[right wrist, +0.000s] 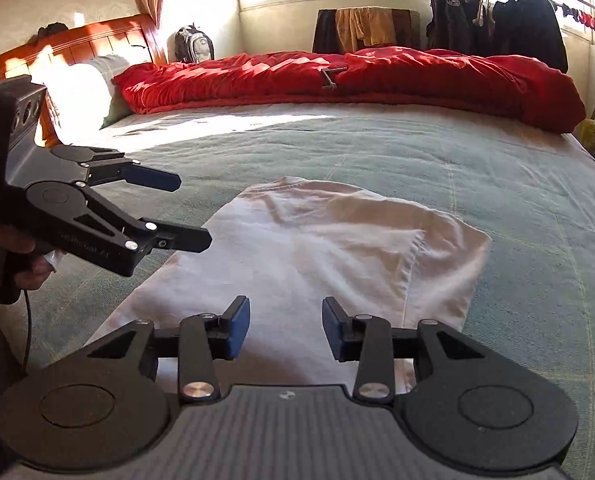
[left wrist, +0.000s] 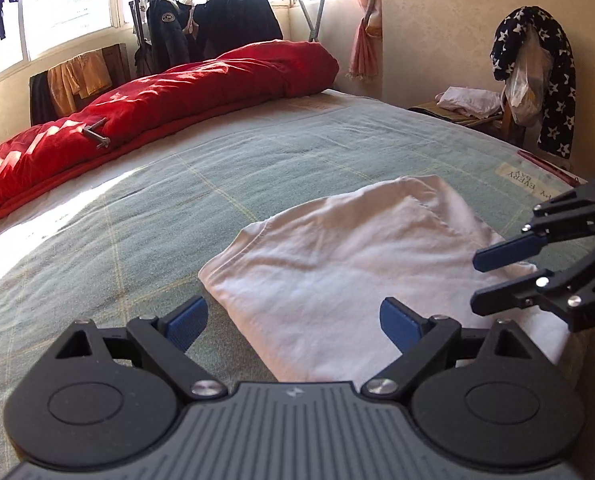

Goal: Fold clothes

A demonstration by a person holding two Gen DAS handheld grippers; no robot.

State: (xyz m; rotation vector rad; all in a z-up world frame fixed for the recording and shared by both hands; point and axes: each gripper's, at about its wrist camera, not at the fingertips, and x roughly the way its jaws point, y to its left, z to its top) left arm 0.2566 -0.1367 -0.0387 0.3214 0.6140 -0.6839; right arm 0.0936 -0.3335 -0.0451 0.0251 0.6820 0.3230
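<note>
A white garment (left wrist: 337,260), folded into a rough rectangle, lies flat on the grey-green bedspread (left wrist: 157,208). My left gripper (left wrist: 293,322) hovers over its near-left corner, jaws wide apart with nothing between them. At the garment's right edge my right gripper (left wrist: 476,281) is open, its fingers apart just above the cloth. In the right wrist view the garment (right wrist: 337,248) lies ahead of my right gripper (right wrist: 286,328), whose blue pads (right wrist: 237,328) hold nothing. My left gripper (right wrist: 193,211) stands open at the left, in a person's hand (right wrist: 17,268).
A red duvet (left wrist: 157,96) is rolled along the far side of the bed. Behind it stands a clothes rack with dark jackets (left wrist: 217,20). A chair with a star-patterned scarf (left wrist: 553,72) is beside the bed. A wooden headboard (right wrist: 77,44) and pillow (right wrist: 85,88) are at one end.
</note>
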